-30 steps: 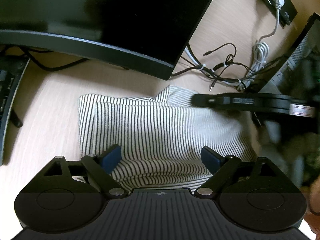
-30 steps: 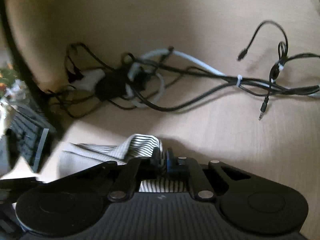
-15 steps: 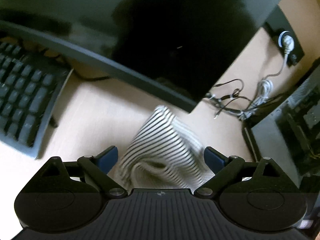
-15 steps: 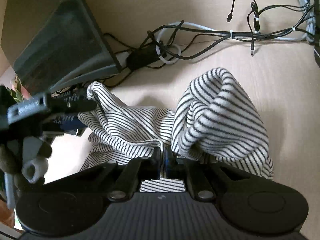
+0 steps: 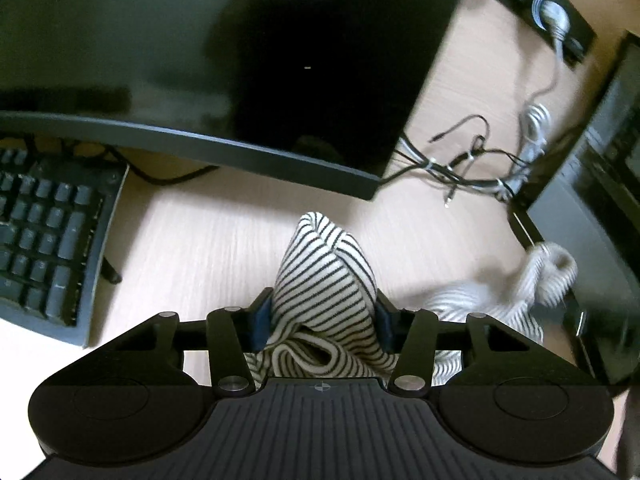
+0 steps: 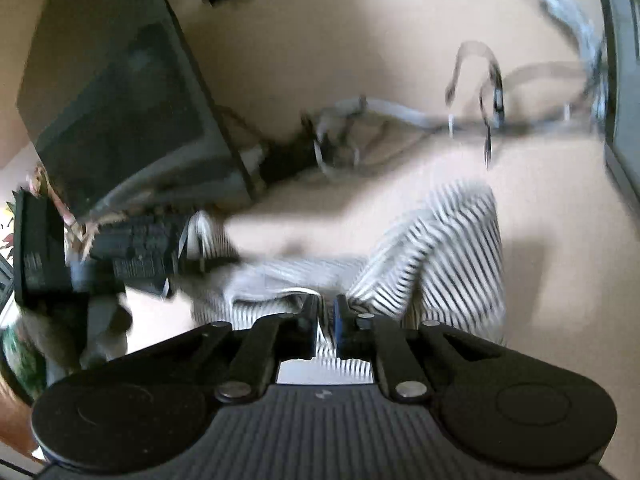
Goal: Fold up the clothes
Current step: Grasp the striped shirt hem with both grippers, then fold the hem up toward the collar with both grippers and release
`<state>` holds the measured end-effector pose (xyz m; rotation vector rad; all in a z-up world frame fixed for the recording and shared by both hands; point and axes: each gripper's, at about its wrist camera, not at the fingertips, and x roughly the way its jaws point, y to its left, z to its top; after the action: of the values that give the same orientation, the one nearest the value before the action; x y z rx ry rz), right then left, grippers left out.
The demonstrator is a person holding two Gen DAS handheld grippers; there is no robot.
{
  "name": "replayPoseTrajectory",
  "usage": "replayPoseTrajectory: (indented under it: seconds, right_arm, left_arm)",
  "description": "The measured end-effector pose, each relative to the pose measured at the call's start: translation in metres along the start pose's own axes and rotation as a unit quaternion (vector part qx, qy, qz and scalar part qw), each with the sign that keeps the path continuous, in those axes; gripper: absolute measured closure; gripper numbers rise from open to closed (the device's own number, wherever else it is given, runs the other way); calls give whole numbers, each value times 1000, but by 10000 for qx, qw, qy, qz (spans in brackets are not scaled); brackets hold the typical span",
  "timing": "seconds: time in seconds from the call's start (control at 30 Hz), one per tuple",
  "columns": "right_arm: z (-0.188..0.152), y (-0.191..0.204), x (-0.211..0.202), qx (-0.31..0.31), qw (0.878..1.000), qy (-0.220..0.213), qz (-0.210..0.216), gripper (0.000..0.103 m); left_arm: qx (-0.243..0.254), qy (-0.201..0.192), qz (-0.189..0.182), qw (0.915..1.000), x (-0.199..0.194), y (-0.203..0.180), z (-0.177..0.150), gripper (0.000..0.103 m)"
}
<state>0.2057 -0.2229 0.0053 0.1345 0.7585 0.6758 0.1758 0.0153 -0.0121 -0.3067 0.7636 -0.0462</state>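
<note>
Left wrist cam: my left gripper (image 5: 323,322) has just been closing, and a bunched hump of the striped shirt (image 5: 326,280) sits right btwn the blue pads. The pads (image 5: 262,316) press on both sides of the cloth, so I call it gripping the shirt. The hump rises above the desk (image 5: 208,236), folds spilling down toward the cam. More of the shirt trails off to the right, blurred, toward the dark box (image 5: 592,240) at the edge. Monitor (image 5: 200,60) fills the top, keyboard (image 5: 48,240) on the left, a tangle of cables (image 5: 472,168) behind on the right.

Right wrist cam: lots of blur here. My right gripper (image 6: 325,320) is closed tight, pads nearly touching w/ a thin bit of the striped shirt (image 6: 440,248) pinched btwn them. Cloth hangs from the pinch, a big striped fold to the right of it, the rest stretching left across the desk (image 6: 560,280). At left I see the other gripper (image 6: 132,252), dark and smeared, at the far end of the shirt. Cables (image 6: 360,128) lie behind, a dark box (image 6: 120,100) upper left.
</note>
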Motion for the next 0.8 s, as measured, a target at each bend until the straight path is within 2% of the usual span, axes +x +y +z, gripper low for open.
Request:
replayPoseTrajectory:
  seconds: [0.07, 0.13, 0.2, 0.23, 0.3, 0.37, 0.43, 0.57, 0.6, 0.67, 0.7, 0.73, 0.8]
  right_arm:
    - [16, 1, 0, -203, 9994, -228, -158, 95]
    - [29, -4, 10, -403, 9975, -391, -422, 85]
    - [37, -16, 29, -494, 9962, -323, -634, 75]
    - [38, -22, 39, -508, 9956, -231, -752, 73]
    - [30, -28, 45, -514, 9949, -59, -866, 72]
    - [18, -30, 38, -562, 9946, 75, -870, 66]
    - [3, -32, 28, -439, 9954, 212, -824, 52]
    - [-26, -26, 14, -390, 9954, 235, -844, 51]
    - [-29, -23, 12, -413, 9952, 200, -869, 49]
    - [-33, -17, 10, -461, 9948, 135, -901, 41]
    - [-35, -15, 10, -552, 9941, 105, -923, 37]
    - [-38, -12, 11, -654, 9933, 74, -948, 34]
    - [-42, -7, 12, -820, 9919, 21, -972, 25]
  left_arm:
    - [64, -32, -5, 10000, -4, -1, -5, 49]
    - [33, -40, -28, 10000, -6, 1, -8, 48]
    - [-31, -34, -31, 10000, -7, 8, -9, 46]
    - [-65, -29, -22, 10000, -9, 12, -11, 45]
    - [-152, -43, -11, 9999, -12, 16, -12, 42]
    - [-211, -72, -33, 9997, -15, 15, -12, 40]
    - [-232, -130, -26, 9996, -20, 14, -8, 38]
    - [-188, -602, 98, 9980, -45, 10, 10, 38]
    - [-109, -757, 55, 9971, -52, 6, 15, 38]
    - [112, -1034, -130, 9945, -65, -5, 25, 31]
    - [231, -1068, -279, 9936, -66, -10, 27, 22]
    - [334, -1032, -434, 9932, -64, -16, 27, 16]
    - [484, -794, -615, 9938, -49, -24, 24, 14]
